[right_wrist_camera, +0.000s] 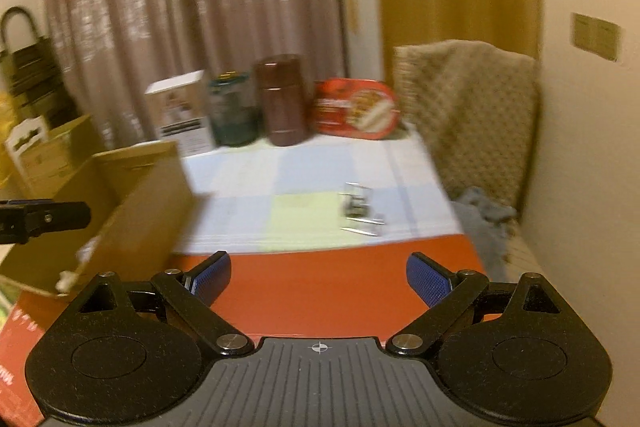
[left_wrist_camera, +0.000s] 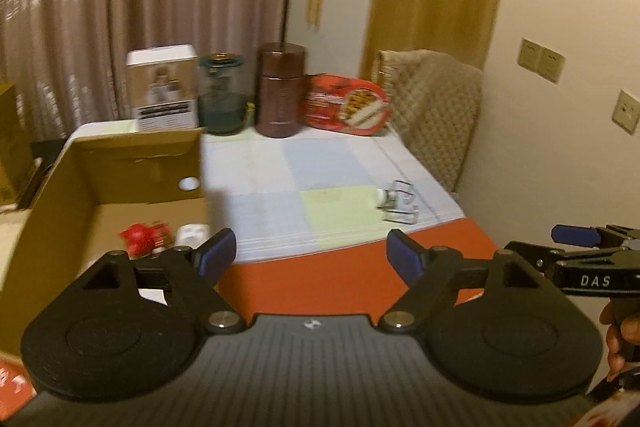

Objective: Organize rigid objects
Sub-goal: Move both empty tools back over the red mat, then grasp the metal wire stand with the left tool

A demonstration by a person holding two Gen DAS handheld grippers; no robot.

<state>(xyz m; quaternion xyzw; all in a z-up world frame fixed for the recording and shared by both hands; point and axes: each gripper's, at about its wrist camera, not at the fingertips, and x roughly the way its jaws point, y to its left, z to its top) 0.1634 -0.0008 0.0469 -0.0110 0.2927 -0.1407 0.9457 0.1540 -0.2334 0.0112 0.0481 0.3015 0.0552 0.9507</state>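
Observation:
My left gripper (left_wrist_camera: 310,255) is open and empty above the red front part of the table. My right gripper (right_wrist_camera: 318,277) is open and empty too; it also shows at the right edge of the left wrist view (left_wrist_camera: 576,235). A small clear rigid object with a white part (left_wrist_camera: 396,205) lies on the pale checked cloth ahead, also in the right wrist view (right_wrist_camera: 360,209). An open cardboard box (left_wrist_camera: 100,163) stands at the left and holds a red item (left_wrist_camera: 140,237) and a white item (left_wrist_camera: 192,233).
At the table's far edge stand a white carton (left_wrist_camera: 164,93), a teal glass jar (left_wrist_camera: 222,97), a brown canister (left_wrist_camera: 280,93) and a red tin (left_wrist_camera: 346,105). A chair with a beige cover (left_wrist_camera: 436,107) is at the right. Curtains hang behind.

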